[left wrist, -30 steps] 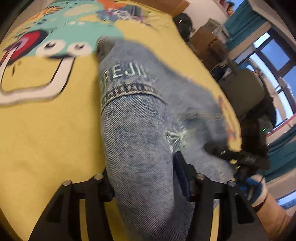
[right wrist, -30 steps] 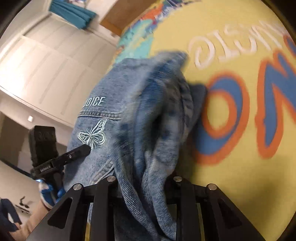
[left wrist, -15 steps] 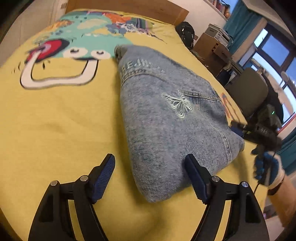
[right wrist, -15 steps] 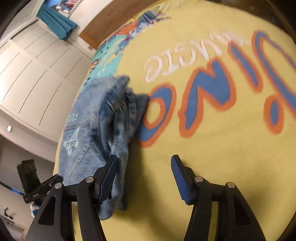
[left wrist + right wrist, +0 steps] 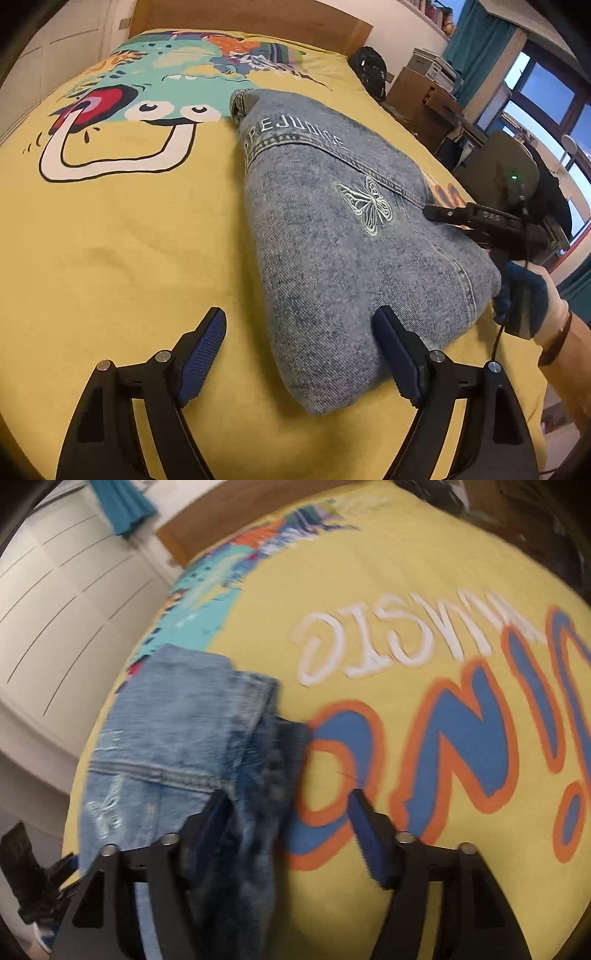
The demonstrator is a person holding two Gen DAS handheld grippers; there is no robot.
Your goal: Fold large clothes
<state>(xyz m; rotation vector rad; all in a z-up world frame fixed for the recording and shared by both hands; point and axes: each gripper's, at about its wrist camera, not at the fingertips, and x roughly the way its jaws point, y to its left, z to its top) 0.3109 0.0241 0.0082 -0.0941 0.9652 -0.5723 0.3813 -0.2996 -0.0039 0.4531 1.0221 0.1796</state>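
Both my tongs stand open, gripping nothing: left tongs straddle the near corner of the folded jeans on the yellow bed; right tongs hover beside the jeans' edge.

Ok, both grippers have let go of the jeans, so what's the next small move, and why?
Probably close the right gripper on the loose layered edge of the jeans and tuck it square. The left gripper stands open over a smooth, rounded fold, but in the right wrist view the layers fan out unevenly on the yellow bedspread.
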